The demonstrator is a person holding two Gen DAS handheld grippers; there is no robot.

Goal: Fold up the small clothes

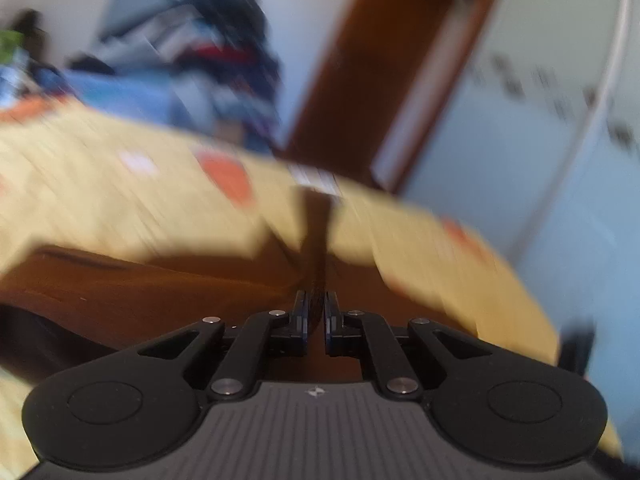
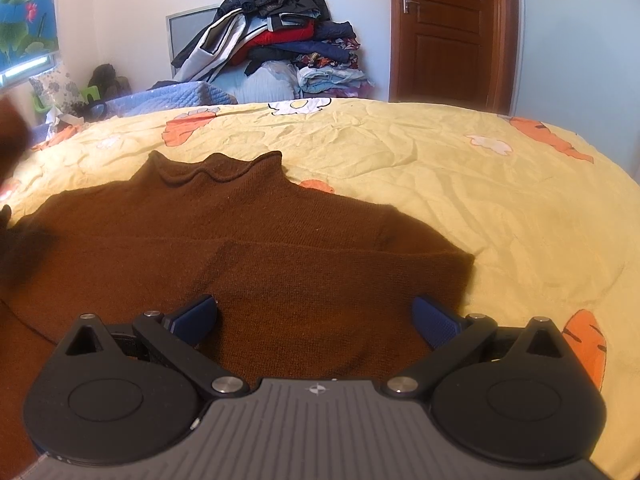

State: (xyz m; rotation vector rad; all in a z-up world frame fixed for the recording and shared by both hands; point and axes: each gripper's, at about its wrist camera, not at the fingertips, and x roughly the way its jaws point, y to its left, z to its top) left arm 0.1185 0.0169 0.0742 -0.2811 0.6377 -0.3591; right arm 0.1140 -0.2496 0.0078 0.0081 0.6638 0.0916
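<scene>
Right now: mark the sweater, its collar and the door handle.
brown sweater (image 2: 280, 264): right wrist view, on the middle of the chest.
collar (image 2: 216, 168): right wrist view, on the rolled neck edge.
door handle (image 2: 409, 2): right wrist view, on the metal lever.

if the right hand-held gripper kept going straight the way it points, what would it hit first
Most likely the brown sweater spread on the yellow bedsheet; the right hand-held gripper, jaws wide open, points down onto its body, though depth is unclear.

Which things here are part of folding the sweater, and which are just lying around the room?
Part of the job:
brown sweater, flat on the yellow bedsheet
left gripper, shut
right gripper, open over the sweater

Just lying about:
pile of clothes by the wall
wooden door
</scene>
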